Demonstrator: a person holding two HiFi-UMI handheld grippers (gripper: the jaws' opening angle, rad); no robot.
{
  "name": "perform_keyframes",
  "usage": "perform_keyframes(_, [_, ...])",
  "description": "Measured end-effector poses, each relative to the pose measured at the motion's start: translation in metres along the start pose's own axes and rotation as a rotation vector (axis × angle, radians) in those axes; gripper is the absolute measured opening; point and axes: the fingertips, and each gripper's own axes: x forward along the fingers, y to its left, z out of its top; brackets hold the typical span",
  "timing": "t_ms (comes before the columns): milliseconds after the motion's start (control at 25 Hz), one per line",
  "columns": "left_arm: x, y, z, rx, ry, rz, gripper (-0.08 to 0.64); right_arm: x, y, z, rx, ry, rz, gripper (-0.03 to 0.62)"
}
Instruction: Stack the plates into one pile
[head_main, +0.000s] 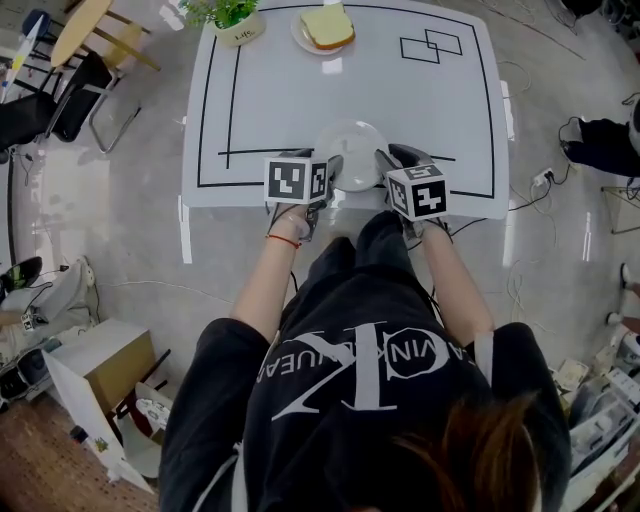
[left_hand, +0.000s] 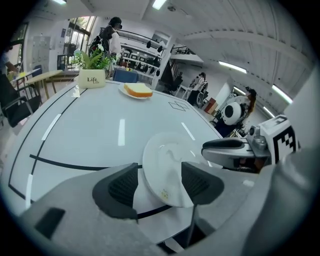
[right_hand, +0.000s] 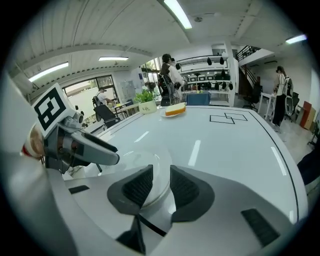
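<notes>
A white plate (head_main: 350, 152) lies on the white table (head_main: 290, 95) near its front edge, between my two grippers. My left gripper (head_main: 332, 170) is at the plate's left rim. In the left gripper view its jaws (left_hand: 160, 185) stand wide apart around the plate (left_hand: 165, 167), with neither pad pressing on it. My right gripper (head_main: 385, 160) is at the plate's right rim. In the right gripper view the pads (right_hand: 161, 186) sit close on either side of the rim (right_hand: 156, 175), slightly apart from it. Whether this is one plate or more I cannot tell.
A second plate with a slice of bread (head_main: 325, 28) stands at the table's far edge, beside a potted plant (head_main: 238, 28). Black lines mark the tabletop. Chairs (head_main: 70, 95) stand to the left of the table, and boxes and cables lie on the floor.
</notes>
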Motion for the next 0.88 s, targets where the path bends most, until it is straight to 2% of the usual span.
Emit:
perform_keyframes(80, [-0.005, 0.006, 0.006, 0.016, -0.034, 0.026, 0.262, -0.002, -0.003, 0.004, 0.001, -0.027, -0.007, 0.096])
perform_keyframes(160, [-0.012, 0.014, 0.014, 0.044, -0.09, 0.073, 0.213, -0.007, -0.007, 0.011, -0.001, -0.065, -0.018, 0.059])
perform_keyframes(240, [-0.021, 0.023, 0.026, 0.074, -0.168, 0.121, 0.13, -0.013, -0.012, 0.019, -0.004, -0.111, -0.031, 0.013])
perform_keyframes(320, [-0.034, 0.029, 0.041, 0.101, -0.269, 0.148, 0.017, -0.02, -0.015, 0.029, -0.008, -0.164, -0.031, 0.002])
perform_keyframes(560, [-0.082, 0.025, 0.092, 0.23, -0.56, 0.167, 0.008, -0.055, -0.019, 0.075, -0.012, -0.382, 0.016, 0.002])
perform_keyframes(720, [-0.112, 0.021, 0.118, 0.269, -0.679, 0.173, 0.008, -0.08, -0.026, 0.104, -0.033, -0.496, 0.02, 0.0])
perform_keyframes(880, [-0.138, 0.018, 0.134, 0.279, -0.754, 0.17, 0.008, -0.103, -0.028, 0.125, -0.044, -0.577, 0.016, 0.0])
